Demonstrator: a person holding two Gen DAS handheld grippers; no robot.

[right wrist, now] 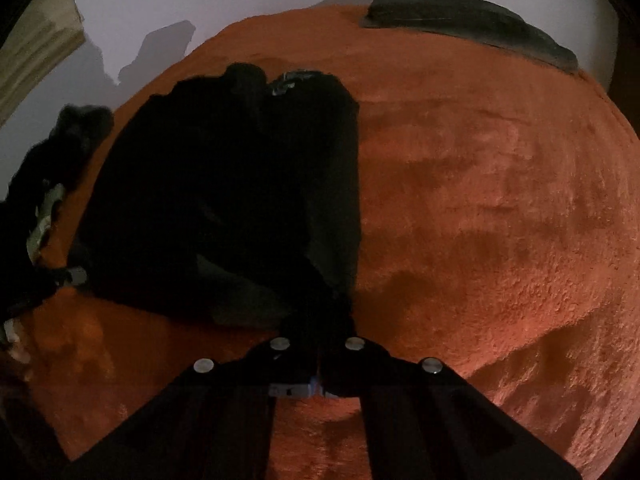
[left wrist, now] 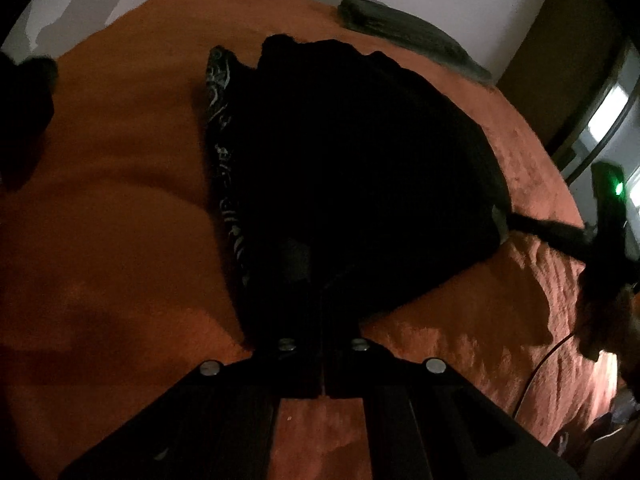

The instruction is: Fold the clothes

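Both grippers low over orange bedspread (right wrist: 500, 200), aimed fwd at black garment (left wrist: 360, 168). My left gripper (left wrist: 322, 320): jaws closed together, pinching near edge of black garment. My right gripper (right wrist: 318, 340): jaws closed too, gripping garment's near corner. Garment lies mid-bed, bunched, partly folded. Left view only: patterned fabric (left wrist: 224, 152) peeking along garment's left side, plus right gripper's body w/ green light at far right. Right view only: wall vent at top, other dark clothes (right wrist: 52, 152) at left edge. Dark pillow (right wrist: 472, 20) at far bed edge.
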